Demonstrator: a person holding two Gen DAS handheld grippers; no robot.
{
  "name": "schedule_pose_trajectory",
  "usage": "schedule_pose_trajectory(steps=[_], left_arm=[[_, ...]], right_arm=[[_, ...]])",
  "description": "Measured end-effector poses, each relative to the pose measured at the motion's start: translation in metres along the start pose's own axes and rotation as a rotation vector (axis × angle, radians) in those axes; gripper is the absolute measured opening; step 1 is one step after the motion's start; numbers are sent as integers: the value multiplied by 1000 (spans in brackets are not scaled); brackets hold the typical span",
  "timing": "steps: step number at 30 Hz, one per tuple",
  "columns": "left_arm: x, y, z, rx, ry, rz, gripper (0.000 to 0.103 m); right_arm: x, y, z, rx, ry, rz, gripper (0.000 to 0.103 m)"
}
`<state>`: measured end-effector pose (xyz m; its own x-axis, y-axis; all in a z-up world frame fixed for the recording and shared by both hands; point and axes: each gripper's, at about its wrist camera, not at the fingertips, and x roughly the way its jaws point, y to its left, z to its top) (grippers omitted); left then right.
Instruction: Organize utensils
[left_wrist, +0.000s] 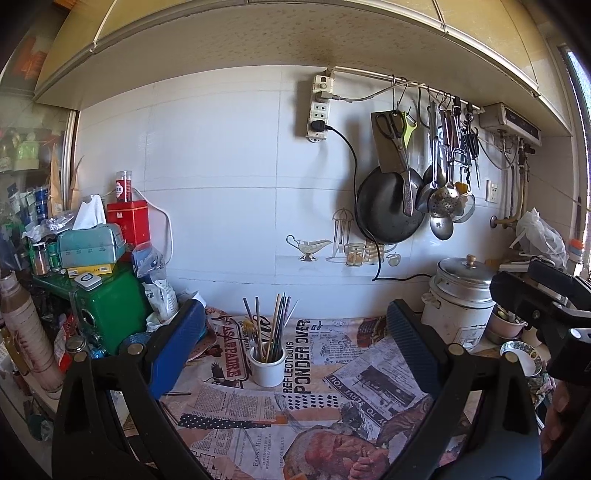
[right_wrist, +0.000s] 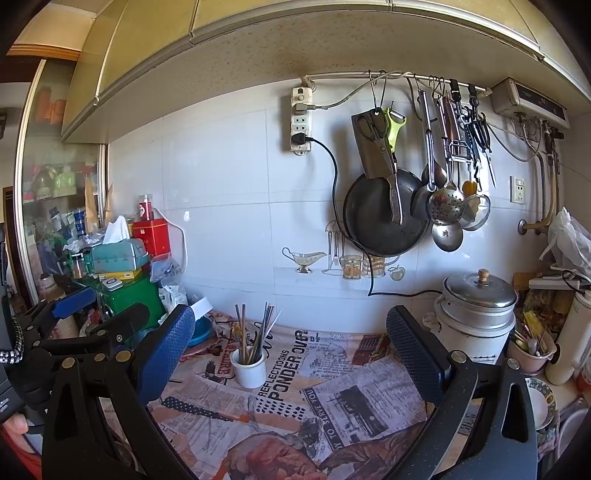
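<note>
Both tools gape empty above the newsprint cloth (left_wrist: 332, 373) (cluttered tiled kitchen).

From where I watched, the chopsticks (left_wrist: 271, 325) sank into the white cup (left_wrist: 266, 366), their lower ends hidden. The pink cup (right_wrist: 532, 352) held utensils too small to sort out. Behind frosted glass, the cabinet shelves (right_wrist: 55, 184) blurred, and my left gripper (right_wrist: 101, 315) ran off the frame edge.
</note>
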<state>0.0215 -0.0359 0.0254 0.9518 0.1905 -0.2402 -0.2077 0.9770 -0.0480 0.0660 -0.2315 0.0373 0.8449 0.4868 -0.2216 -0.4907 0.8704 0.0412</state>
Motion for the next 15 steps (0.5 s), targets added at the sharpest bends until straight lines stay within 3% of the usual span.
schedule_pose_trajectory(steps=[15], left_arm=[[4, 0, 0, -12, 5, -14, 99]], right_arm=[[3, -1, 3, 6, 0, -3, 103]])
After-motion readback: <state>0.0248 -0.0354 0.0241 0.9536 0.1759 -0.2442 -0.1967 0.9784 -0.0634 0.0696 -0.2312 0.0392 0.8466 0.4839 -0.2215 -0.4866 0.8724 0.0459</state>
